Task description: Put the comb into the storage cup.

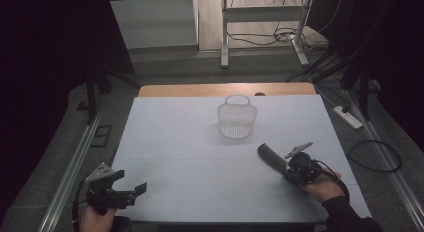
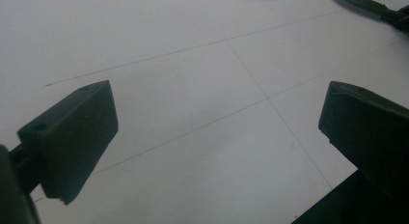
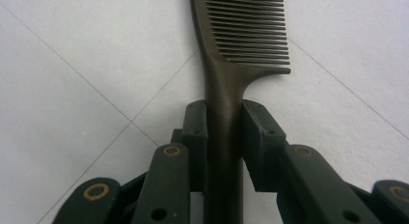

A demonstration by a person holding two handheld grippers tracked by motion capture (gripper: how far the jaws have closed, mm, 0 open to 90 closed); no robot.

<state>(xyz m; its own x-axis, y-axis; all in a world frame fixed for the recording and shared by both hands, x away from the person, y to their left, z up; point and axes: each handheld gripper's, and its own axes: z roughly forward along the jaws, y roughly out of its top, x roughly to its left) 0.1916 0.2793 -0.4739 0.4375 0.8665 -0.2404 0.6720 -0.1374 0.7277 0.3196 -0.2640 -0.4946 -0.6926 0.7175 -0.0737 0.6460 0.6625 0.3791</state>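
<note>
The right gripper (image 3: 224,122) has its two jaws pressed on the handle of a dark comb (image 3: 241,35). The comb sticks out past the jaws, with its teeth on one side. In the high view the comb (image 1: 270,155) lies low over the white table (image 1: 165,142), on the right side, and points toward the basket (image 1: 237,118). I cannot tell if the comb rests on the table or is just above it.

The left gripper (image 1: 131,188) sits at the near left corner of the table. Its jaws stand wide apart with nothing between them, just bare table.

The basket is white and made of mesh. It stands upright near the far middle of the table, well apart from the comb, and looks empty.

So the grab looks done. I think the comb has yet to be carried to the basket and dropped in
</note>
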